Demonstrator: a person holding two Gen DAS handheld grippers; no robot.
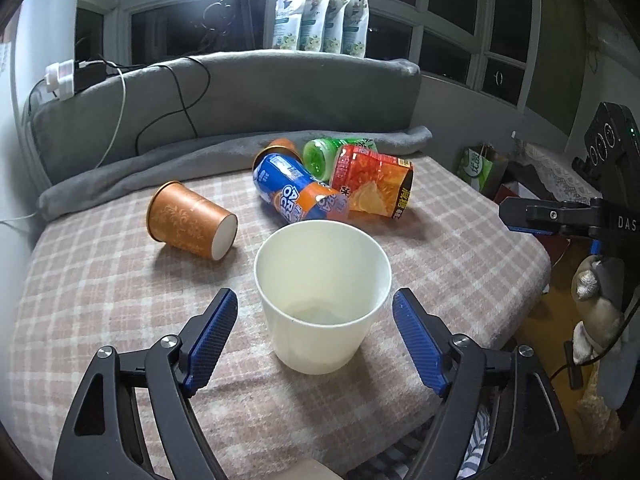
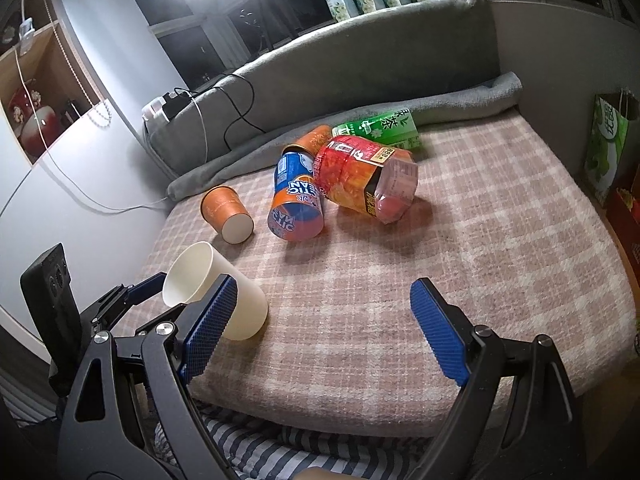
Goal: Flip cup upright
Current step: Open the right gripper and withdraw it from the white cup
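White cup (image 1: 322, 296): I see it standing upright, mouth up, low in the centre of my left wrist view, on the checked blanket (image 1: 100, 280); in my right wrist view it sits at lower left (image 2: 224, 288), partly behind a blue pad.
Left gripper (image 1: 315, 338): fingers spread apart, one blue pad on either side of the white cup; I see a gap on each side, no contact.
Right gripper (image 2: 322, 330): fingers wide apart, nothing between them; it hangs over the blanket's near edge.
Orange cup (image 1: 191, 221): lying on its side, left of centre, white base turned toward my camera, apart from the white cup.
Blue can (image 1: 298, 194): on its side just above the white cup in the frame, leaning against the red bottle (image 1: 372, 184).
Green bottle (image 1: 332, 154): on its side behind the red one, touching it.
Second orange cup (image 1: 282, 147): tucked behind the blue can, mostly hidden.
Grey cushion (image 1: 240, 96): along the far edge, cables draped over it.
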